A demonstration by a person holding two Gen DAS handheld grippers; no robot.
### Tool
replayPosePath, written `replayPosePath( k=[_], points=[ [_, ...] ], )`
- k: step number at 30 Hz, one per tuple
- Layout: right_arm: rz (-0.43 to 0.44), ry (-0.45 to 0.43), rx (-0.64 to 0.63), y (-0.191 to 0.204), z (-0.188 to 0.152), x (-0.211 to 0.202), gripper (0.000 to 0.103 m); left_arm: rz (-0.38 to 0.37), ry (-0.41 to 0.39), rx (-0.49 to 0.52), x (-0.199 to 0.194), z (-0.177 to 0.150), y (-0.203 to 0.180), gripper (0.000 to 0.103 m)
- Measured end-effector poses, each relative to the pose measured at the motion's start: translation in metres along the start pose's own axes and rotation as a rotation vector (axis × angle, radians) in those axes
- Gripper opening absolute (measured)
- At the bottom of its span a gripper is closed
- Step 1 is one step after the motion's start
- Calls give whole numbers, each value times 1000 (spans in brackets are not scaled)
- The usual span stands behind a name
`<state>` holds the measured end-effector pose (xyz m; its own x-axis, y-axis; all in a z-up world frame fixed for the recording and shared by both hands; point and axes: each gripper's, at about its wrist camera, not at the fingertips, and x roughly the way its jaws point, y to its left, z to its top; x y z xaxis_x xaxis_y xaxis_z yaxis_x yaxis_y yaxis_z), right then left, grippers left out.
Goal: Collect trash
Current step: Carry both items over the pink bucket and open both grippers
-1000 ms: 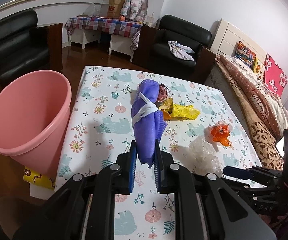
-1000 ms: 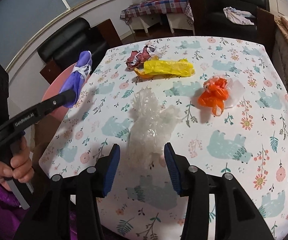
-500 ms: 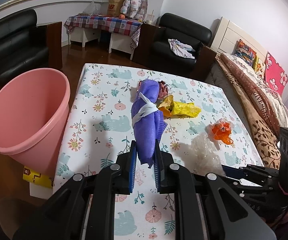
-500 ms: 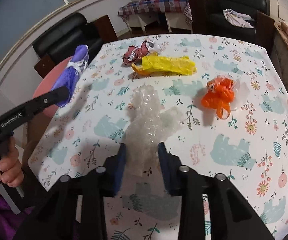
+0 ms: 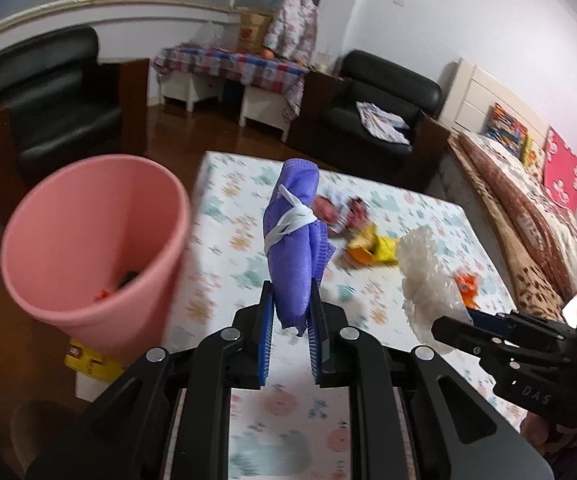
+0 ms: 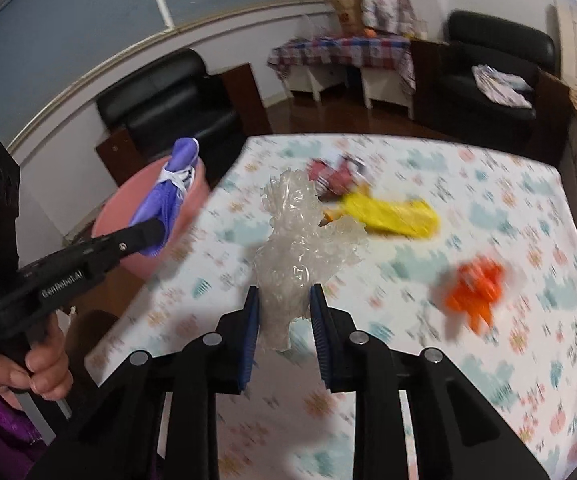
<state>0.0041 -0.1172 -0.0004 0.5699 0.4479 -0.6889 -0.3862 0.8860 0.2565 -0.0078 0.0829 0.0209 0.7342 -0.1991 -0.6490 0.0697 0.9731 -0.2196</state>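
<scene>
Pinching item one: left claw [image 5: 290, 308] clamped on a purple mesh bundle [image 5: 294, 240] tied with white strip, held upright in the air beside the pink bin [image 5: 88, 240]. Item two: right claw [image 6: 282, 316] clamped on a clear bubble-wrap wad [image 6: 300, 248], lifted above the worktop [image 6: 488, 352]. Remaining on worktop: yellow bag [image 6: 388, 214], orange bag [image 6: 476, 284], reddish wrapper [image 6: 334, 174].

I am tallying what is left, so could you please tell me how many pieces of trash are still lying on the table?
3: a reddish wrapper at the far side, a yellow bag just in front of it, and an orange bag nearer on the right. Others may be hidden.
</scene>
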Motion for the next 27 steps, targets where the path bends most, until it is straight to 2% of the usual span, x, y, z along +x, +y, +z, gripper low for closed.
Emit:
replayPosePath(
  k=[11, 19, 27],
  points=[
    [119, -9, -97, 68, 54, 37, 25, 167, -91, -89, -25, 21, 60, 15],
    [180, 1, -155, 116, 84, 67, 25, 275, -114, -131, -28, 30, 96, 15],
    [212, 45, -140, 144, 98, 105, 25, 300, -105, -183, -20, 31, 126, 15]
  ],
)
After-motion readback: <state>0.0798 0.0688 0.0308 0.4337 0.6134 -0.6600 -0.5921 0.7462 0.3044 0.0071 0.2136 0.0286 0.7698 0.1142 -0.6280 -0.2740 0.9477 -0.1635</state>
